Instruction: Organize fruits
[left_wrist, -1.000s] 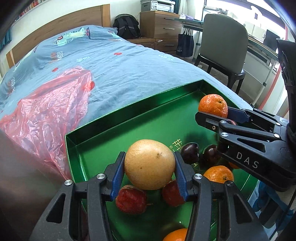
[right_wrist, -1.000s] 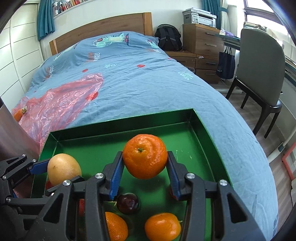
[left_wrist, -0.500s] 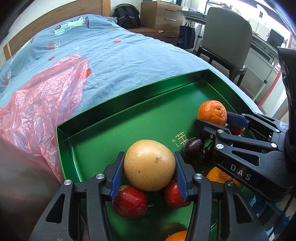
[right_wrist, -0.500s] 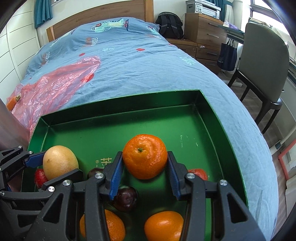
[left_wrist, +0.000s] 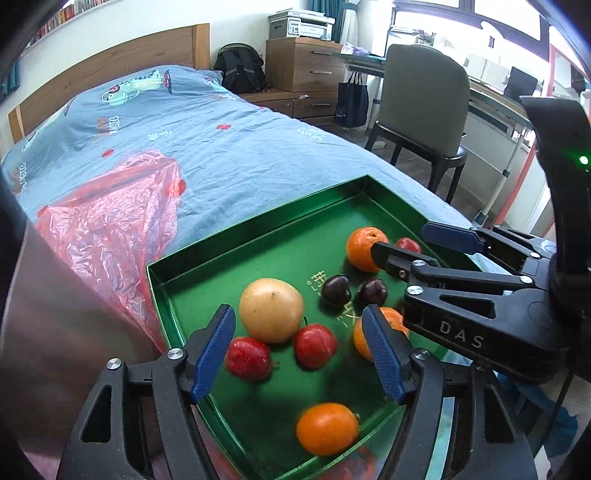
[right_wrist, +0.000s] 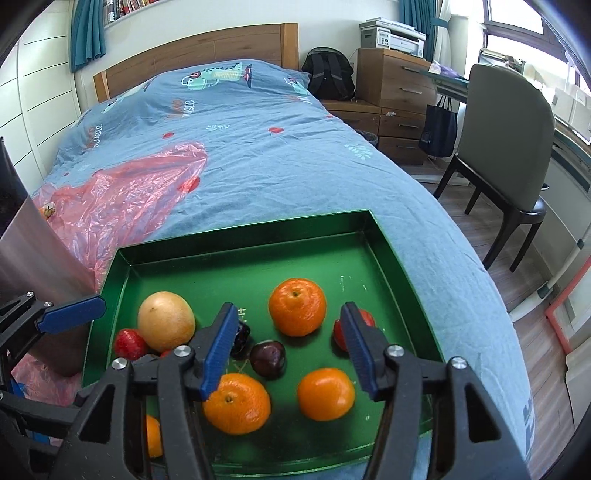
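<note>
A green tray (left_wrist: 258, 230) on the blue bed holds the fruit. The yellow pear (left_wrist: 271, 310) rests on the tray floor just ahead of my left gripper (left_wrist: 299, 332), whose jaws are opening with the pads clear of it. Two red apples (left_wrist: 315, 345) and two dark plums (left_wrist: 335, 290) lie beside the pear. In the right wrist view an orange (right_wrist: 297, 306) sits on the tray (right_wrist: 391, 254) ahead of my right gripper (right_wrist: 288, 317). Its jaws are opening too and do not touch the fruit. Other oranges (right_wrist: 325, 393) lie nearer me.
A crumpled pink plastic bag (right_wrist: 129, 195) lies on the bed left of the tray. A shiny metal surface (right_wrist: 33, 254) rises at the left edge. A chair (right_wrist: 506, 147) and wooden drawers (right_wrist: 395, 88) stand right of the bed.
Both grippers opened and let go: the pear and the orange now lie on the tray floor. Both grippers have lifted and drawn back from the tray.
</note>
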